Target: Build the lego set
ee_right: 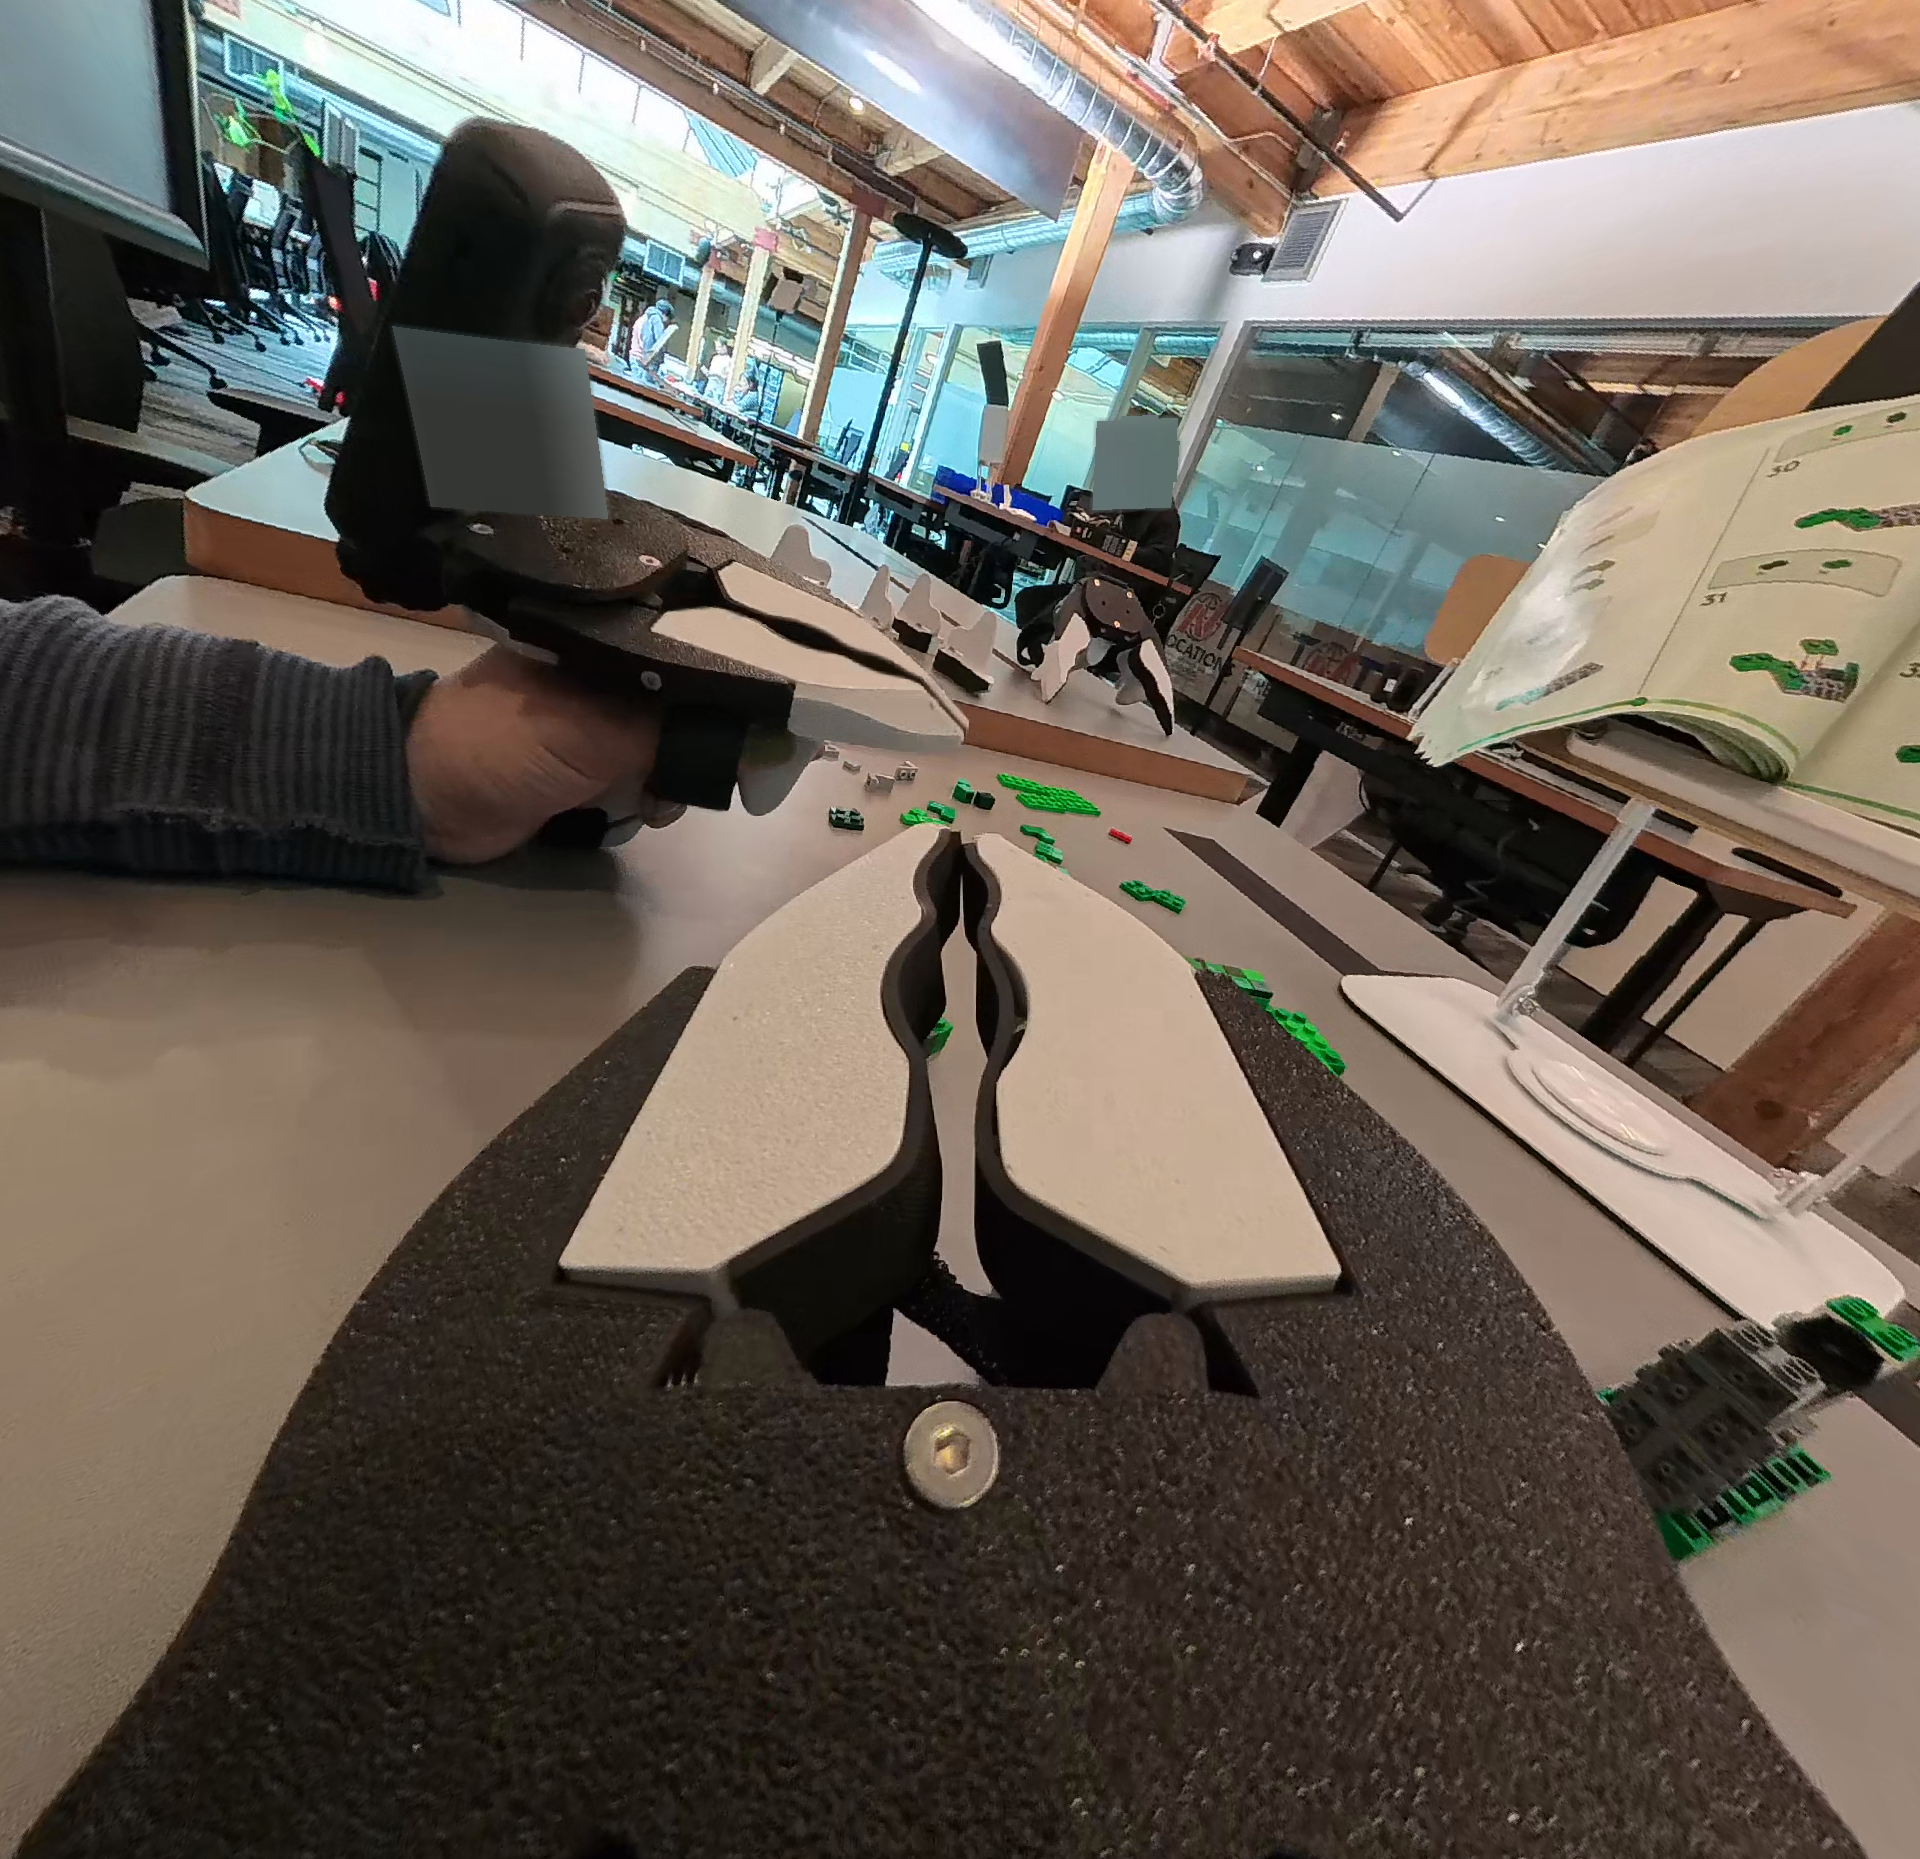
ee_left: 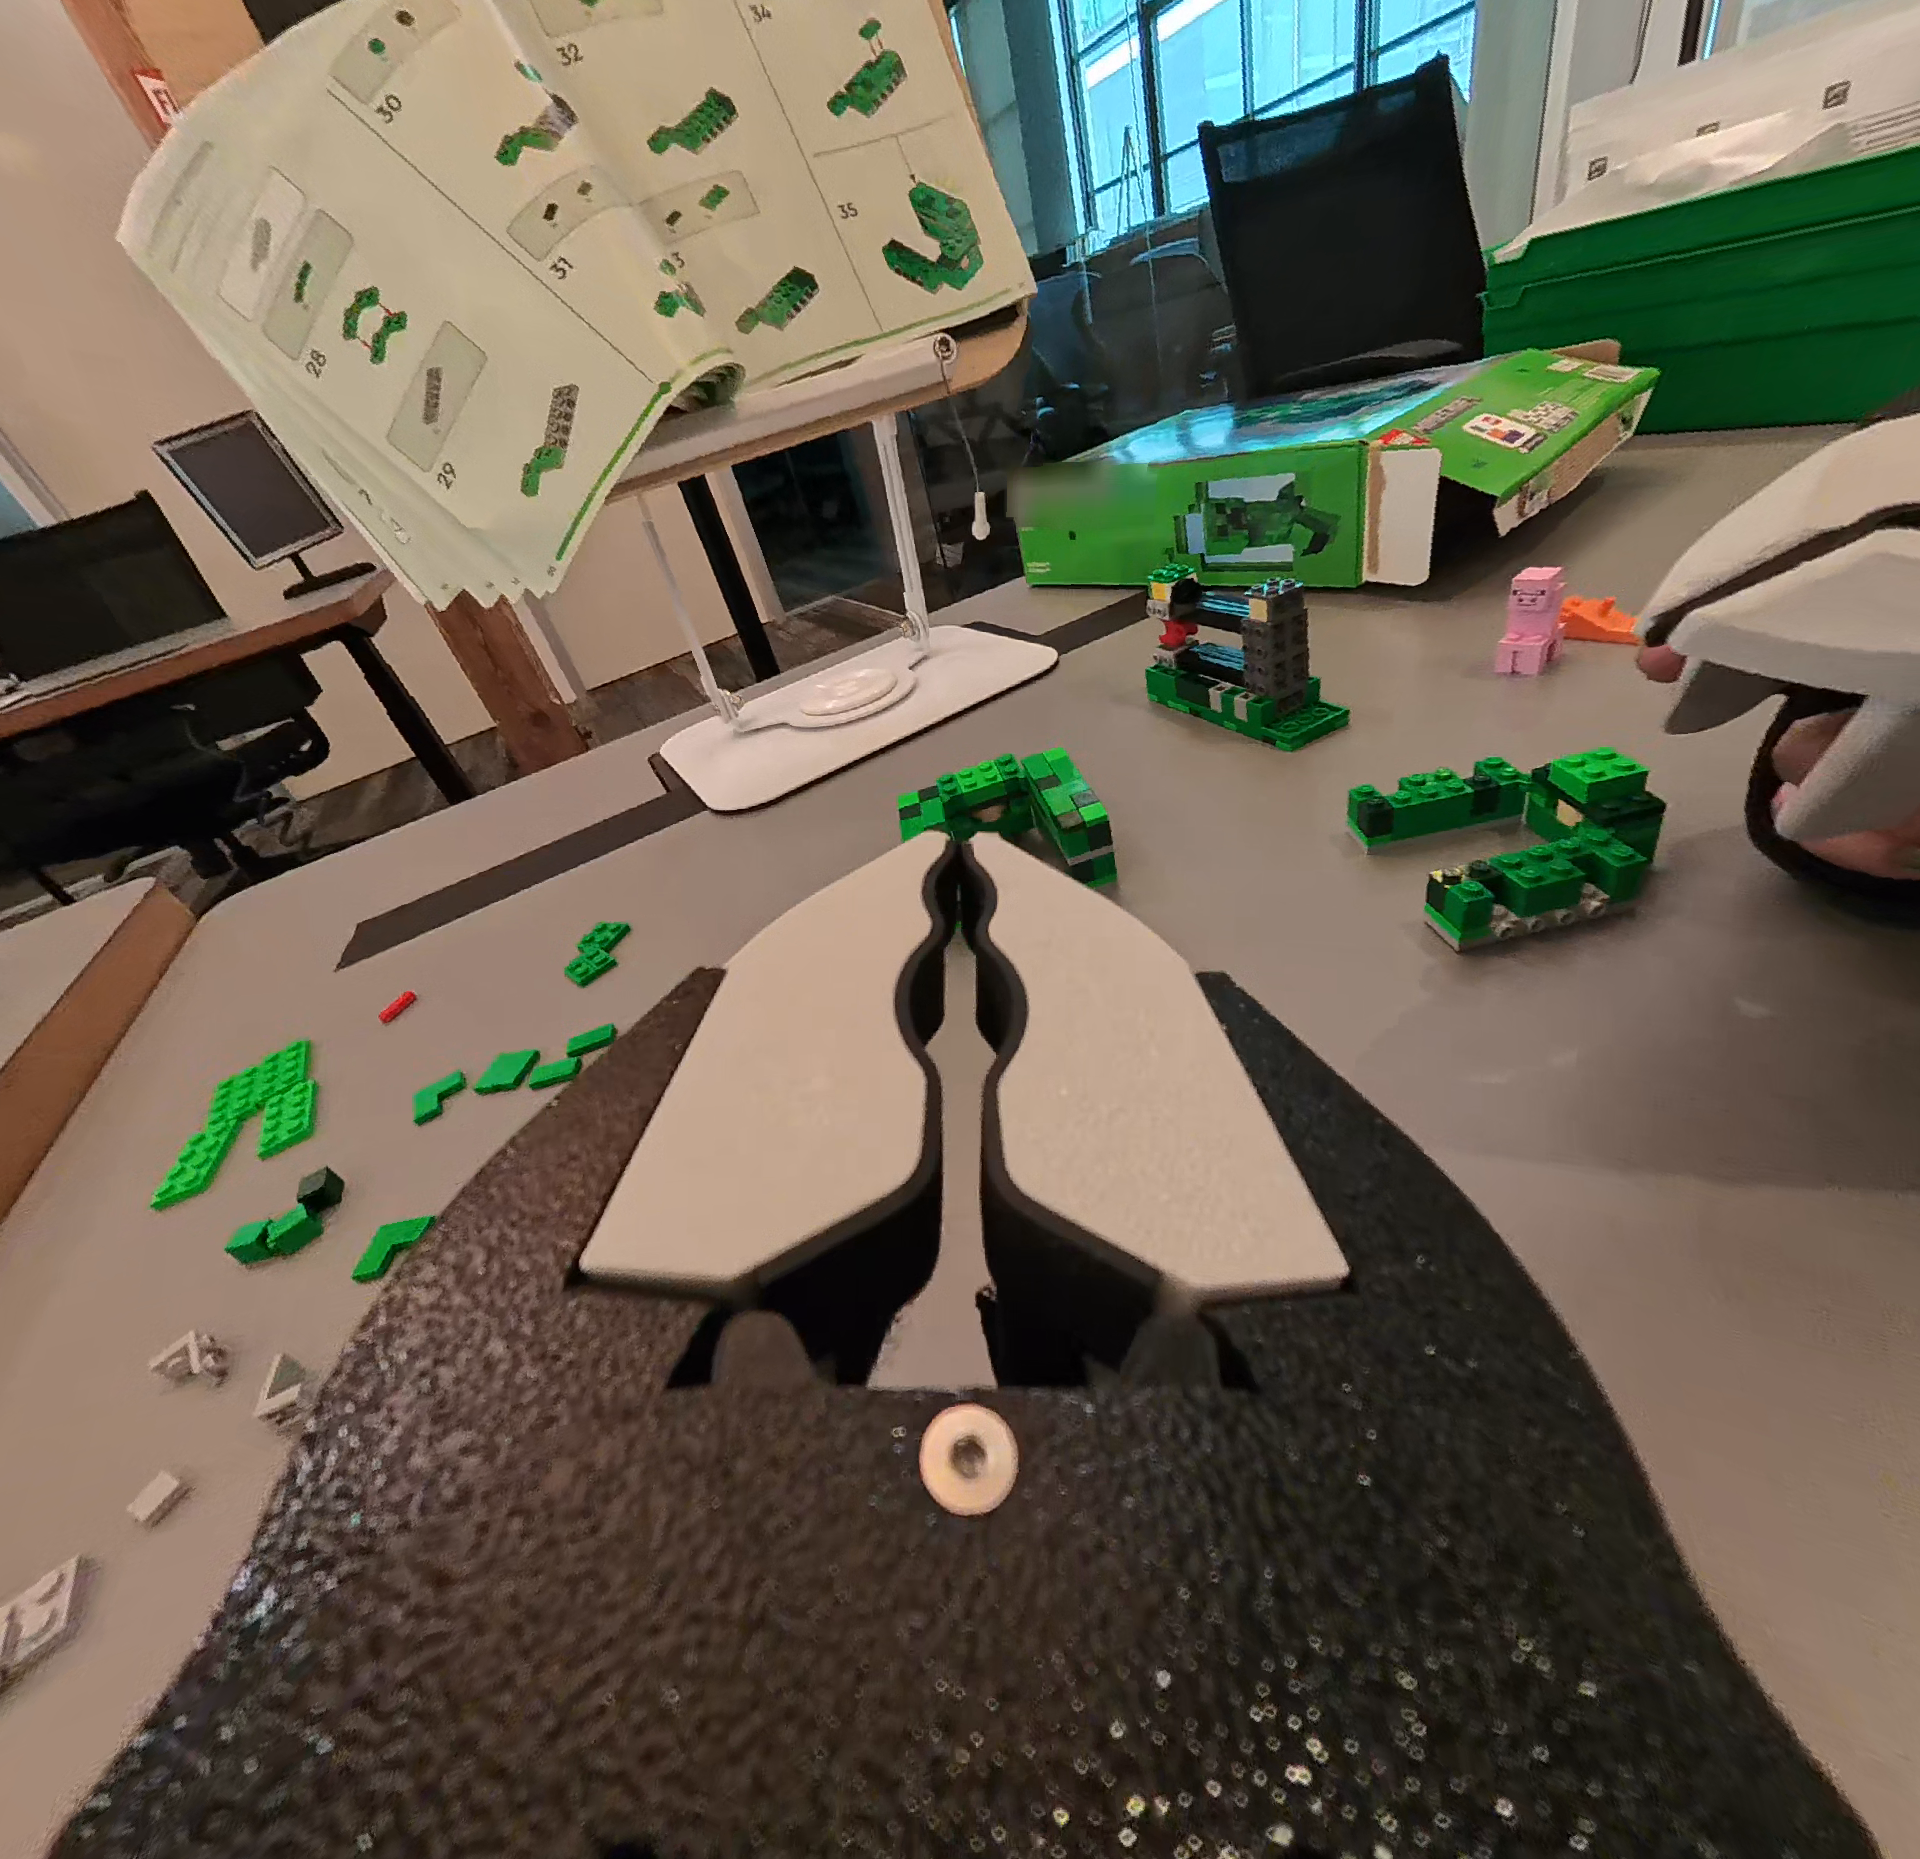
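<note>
Paused between steps, probably: left tongs and right tongs both clenched, empty. Green sub-builds and loose plates on desk. Next: choosing a piece per booklet.

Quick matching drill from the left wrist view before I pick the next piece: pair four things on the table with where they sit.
Things:
1. pink pig
2. red piece
3. instruction booklet
4. green box

Places:
A. propped on the white stand
B. lying open at the far edge of the table
C. far right, beside an orange piece
D. left, among the loose green plates

Pairs: 1-C, 2-D, 3-A, 4-B
</note>
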Tool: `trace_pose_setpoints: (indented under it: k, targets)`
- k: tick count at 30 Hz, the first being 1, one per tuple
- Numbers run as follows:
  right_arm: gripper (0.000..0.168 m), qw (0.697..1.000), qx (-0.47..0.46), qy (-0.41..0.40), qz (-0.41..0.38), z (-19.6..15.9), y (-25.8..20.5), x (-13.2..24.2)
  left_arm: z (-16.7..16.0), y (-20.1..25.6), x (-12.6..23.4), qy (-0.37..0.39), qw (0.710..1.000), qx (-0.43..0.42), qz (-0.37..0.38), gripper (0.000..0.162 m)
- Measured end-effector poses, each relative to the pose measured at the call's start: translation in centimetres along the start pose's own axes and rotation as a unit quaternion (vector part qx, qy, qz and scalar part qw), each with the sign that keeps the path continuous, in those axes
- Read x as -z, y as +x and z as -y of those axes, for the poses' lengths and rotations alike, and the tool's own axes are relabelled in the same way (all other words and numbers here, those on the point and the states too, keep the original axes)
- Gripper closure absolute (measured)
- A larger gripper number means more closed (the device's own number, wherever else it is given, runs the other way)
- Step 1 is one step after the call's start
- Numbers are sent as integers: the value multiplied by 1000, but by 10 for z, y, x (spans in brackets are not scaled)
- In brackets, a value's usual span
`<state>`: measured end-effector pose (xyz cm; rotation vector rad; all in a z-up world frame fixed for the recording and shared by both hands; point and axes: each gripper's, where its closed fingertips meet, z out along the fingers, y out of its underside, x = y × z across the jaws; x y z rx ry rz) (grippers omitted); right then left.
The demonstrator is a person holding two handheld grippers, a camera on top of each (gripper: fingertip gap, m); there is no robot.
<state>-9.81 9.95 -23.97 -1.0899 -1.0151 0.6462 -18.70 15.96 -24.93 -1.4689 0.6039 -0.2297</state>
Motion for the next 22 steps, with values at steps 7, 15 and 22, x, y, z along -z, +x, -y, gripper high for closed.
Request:
trace_pose_setpoints:
  k: [7,15,22]
  targets:
    - [168,1000,12,-3,5,-1,-4,-1,1,4,1,3,1000,1,-13,162]
    - [168,999,29,-7,13,-1,-10,-2,0,6,0,0,1000,-4,-20,162]
    - [168,999,34,-8,16,-2,-11,-2,0,6,0,-1,1000,-5,-20,162]
